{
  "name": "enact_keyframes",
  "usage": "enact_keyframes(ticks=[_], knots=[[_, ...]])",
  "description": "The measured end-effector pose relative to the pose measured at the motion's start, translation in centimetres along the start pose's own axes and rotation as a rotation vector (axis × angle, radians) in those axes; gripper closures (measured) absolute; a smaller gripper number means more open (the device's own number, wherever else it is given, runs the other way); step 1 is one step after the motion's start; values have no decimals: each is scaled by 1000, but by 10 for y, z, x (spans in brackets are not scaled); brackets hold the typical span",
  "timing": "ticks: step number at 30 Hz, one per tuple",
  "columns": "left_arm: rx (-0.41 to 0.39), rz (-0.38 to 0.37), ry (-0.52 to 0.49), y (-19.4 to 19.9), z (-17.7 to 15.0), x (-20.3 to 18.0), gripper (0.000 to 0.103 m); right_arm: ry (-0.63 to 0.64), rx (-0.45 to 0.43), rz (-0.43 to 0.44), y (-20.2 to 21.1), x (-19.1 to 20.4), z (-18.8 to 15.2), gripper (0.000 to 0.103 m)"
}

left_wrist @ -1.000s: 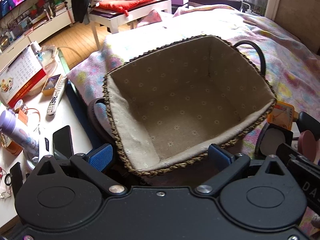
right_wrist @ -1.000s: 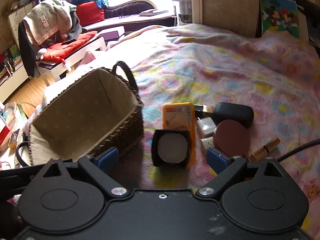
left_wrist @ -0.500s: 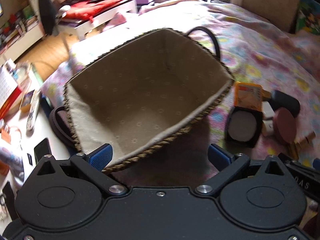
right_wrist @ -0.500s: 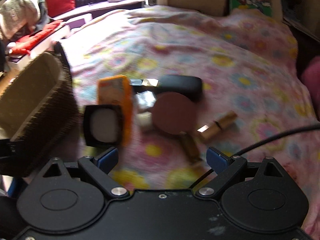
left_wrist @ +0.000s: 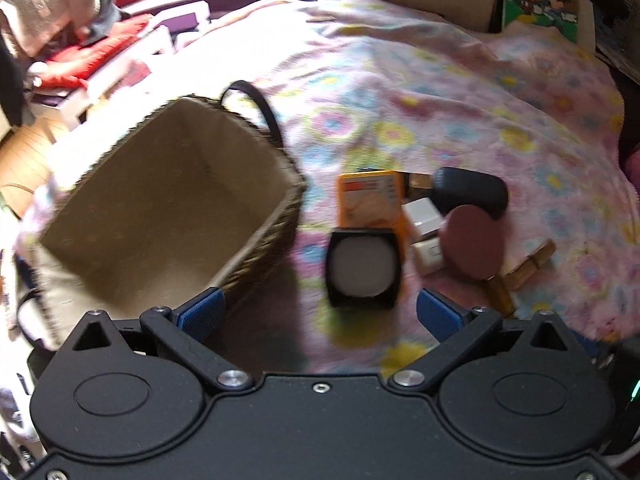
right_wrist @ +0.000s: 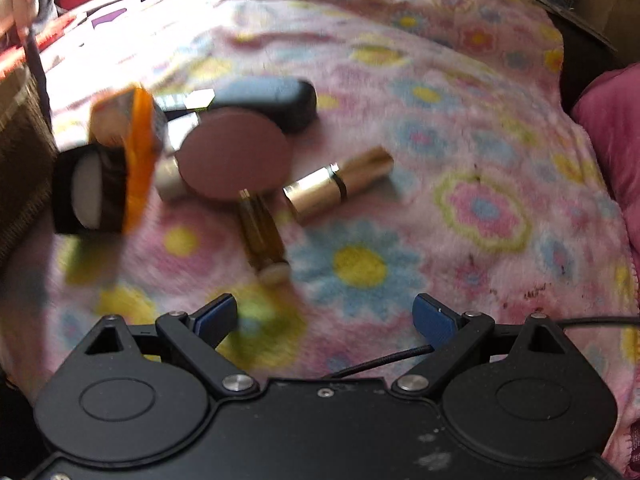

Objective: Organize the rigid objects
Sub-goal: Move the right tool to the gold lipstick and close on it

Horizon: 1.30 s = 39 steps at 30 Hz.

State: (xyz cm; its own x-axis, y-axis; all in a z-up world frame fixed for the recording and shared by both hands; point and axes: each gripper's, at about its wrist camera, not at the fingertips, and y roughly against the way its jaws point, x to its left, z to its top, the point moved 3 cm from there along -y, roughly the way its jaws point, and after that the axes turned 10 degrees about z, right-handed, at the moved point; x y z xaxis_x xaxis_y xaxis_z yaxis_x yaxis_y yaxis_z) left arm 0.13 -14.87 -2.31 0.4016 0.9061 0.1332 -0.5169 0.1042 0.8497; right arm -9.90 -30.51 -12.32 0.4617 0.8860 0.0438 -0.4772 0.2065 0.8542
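Note:
An empty lined wicker basket (left_wrist: 256, 236) stands on the flowered bedspread at the left. To its right lies a pile of small items: a black square compact (left_wrist: 363, 268), an orange box (left_wrist: 370, 196), a round maroon compact (left_wrist: 474, 242), a black case (left_wrist: 470, 192), white boxes (left_wrist: 424, 218) and gold lipstick tubes (left_wrist: 534, 264). My left gripper (left_wrist: 318, 316) is open and empty, just short of the black compact. My right gripper (right_wrist: 324, 316) is open and empty, short of an amber tube (right_wrist: 262, 236) and a gold lipstick (right_wrist: 338, 186).
The flowered blanket (right_wrist: 460, 128) covers the bed to the right of the pile. A pink cushion (right_wrist: 612, 132) lies at the right edge. A black cable (right_wrist: 376, 362) runs under my right gripper. A white table with red cushions (left_wrist: 92, 56) stands beyond the basket.
Both grippers have swung right. The left view has moved from the basket toward the pile. The right view has moved past the basket to the lipsticks. Both stay open.

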Motion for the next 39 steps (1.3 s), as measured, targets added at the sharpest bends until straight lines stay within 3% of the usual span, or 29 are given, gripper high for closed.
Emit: enact_keyframes(ticks=[4,7,11,14,16,18,22,25,28,31,38,39], knots=[[111,-77,20,-29,7,-19,5,6,-34,12,-5,-3,-9,0],[170,-80,28,-46,8,-29,5,4,-69,27,-1,-7,-17,0],[170,5,-6,-63,12,-36,5,29,-123,29,1,-6,-27,0],[132,71,-31,-68,16,-42,5,65,-94,41,3,-4,-23,0],[117,64,-50,-69,16,-46,5,87,-84,43,5,-2,-19,8],[120,58,-53,-69,14,-47,5,100,-107,39,10,3,-14,26],[113,49,-54,-67,12,-48,5,177,-135,25,12,16,-6,41],[115,17,-36,-68,13,-47,5,189,-159,30,14,15,1,41],[149,-26,-33,-72,10,-51,5,196,-190,36,19,6,9,27],[194,-45,-15,-85,11,-57,5,204,-212,41,24,-4,15,27],[201,-41,-18,-97,8,-66,8,231,-211,29,23,-21,22,27],[198,-46,-20,-98,8,-66,12,241,-211,29,23,-23,23,27]])
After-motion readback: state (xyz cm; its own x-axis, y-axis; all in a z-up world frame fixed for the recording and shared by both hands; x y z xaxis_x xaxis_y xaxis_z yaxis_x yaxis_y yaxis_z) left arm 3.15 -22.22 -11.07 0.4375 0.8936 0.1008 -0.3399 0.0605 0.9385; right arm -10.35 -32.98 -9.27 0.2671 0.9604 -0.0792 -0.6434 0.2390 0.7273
